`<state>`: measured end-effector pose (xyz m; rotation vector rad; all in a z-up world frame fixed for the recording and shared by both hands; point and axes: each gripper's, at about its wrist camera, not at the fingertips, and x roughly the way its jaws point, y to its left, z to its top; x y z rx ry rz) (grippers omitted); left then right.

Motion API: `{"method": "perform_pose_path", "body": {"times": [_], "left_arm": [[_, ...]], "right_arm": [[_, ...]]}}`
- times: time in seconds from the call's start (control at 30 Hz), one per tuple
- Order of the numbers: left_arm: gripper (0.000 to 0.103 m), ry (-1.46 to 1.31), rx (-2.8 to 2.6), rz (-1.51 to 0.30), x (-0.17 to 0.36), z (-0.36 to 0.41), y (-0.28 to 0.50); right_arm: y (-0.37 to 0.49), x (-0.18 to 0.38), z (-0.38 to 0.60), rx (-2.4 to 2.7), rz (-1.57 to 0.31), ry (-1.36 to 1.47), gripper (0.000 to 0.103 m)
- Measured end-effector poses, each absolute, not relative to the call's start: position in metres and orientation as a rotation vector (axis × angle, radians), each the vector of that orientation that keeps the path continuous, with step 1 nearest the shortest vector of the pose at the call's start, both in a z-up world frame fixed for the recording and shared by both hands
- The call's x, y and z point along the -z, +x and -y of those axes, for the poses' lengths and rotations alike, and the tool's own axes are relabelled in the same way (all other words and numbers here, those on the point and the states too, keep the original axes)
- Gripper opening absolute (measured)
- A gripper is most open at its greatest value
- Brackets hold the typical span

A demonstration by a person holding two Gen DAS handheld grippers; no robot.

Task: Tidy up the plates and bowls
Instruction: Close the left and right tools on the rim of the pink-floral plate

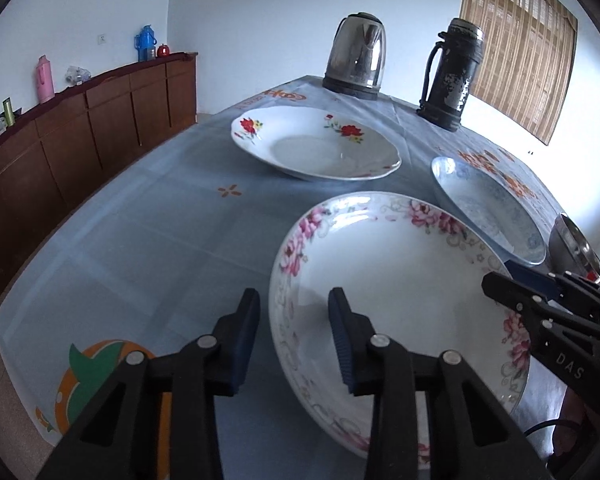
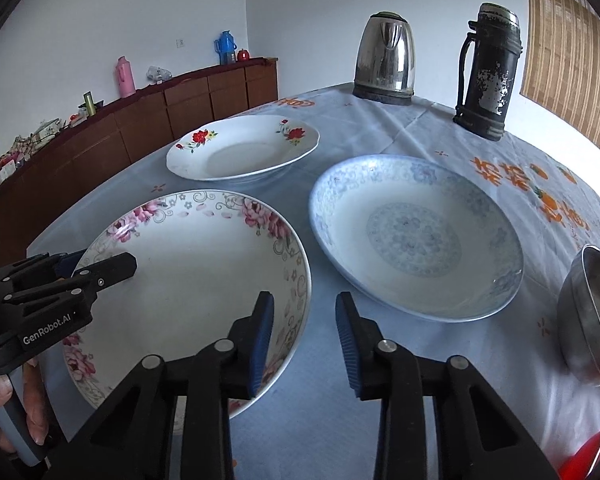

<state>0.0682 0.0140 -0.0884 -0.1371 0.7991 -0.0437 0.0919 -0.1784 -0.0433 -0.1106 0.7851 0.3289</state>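
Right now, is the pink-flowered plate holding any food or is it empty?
Empty: the pink-flowered plate shows a bare white inside in both wrist views, nothing lying in it.

A crowded table (image 2: 308, 420): the pink-flowered plate (image 2: 188, 280) and the blue-patterned plate (image 2: 416, 236) lie just beside each other, only a narrow strip of cloth between their rims; the red-flowered plate (image 2: 242, 148) sits behind them, near but apart; a steel bowl (image 2: 592, 320) blocks the right edge; a kettle (image 2: 386, 64) and a dark flask (image 2: 488, 72) stand upright along the far side, well apart from the plates; the left gripper (image 1: 294, 336) and right gripper (image 2: 304, 340) straddle opposite rims of the pink-flowered plate; bare cloth lies open to the left of the plates, toward the wooden sideboard (image 1: 84, 128).
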Motion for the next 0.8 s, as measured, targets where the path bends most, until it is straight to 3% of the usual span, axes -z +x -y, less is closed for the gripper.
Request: {"method": "perform_pose_path", "body": {"times": [0.07,0.17,0.8], "left_arm": [[0.024,-0.137,0.057,-0.796,0.0880,-0.0127,0.0683],[0.024,-0.123,0.058,-0.786,0.0877,-0.0101,0.0676],[0.023,-0.134,0.048,-0.747,0.0884,-0.0128,0.0668]], "right_arm": [[0.0917,0.0444,0.1771,-0.335,-0.795,-0.114,0.026],[0.0897,0.0445,0.1718,-0.347,-0.794,-0.136,0.016],[0.0921,0.0431,0.1730,-0.379,-0.784,-0.122,0.017]]}}
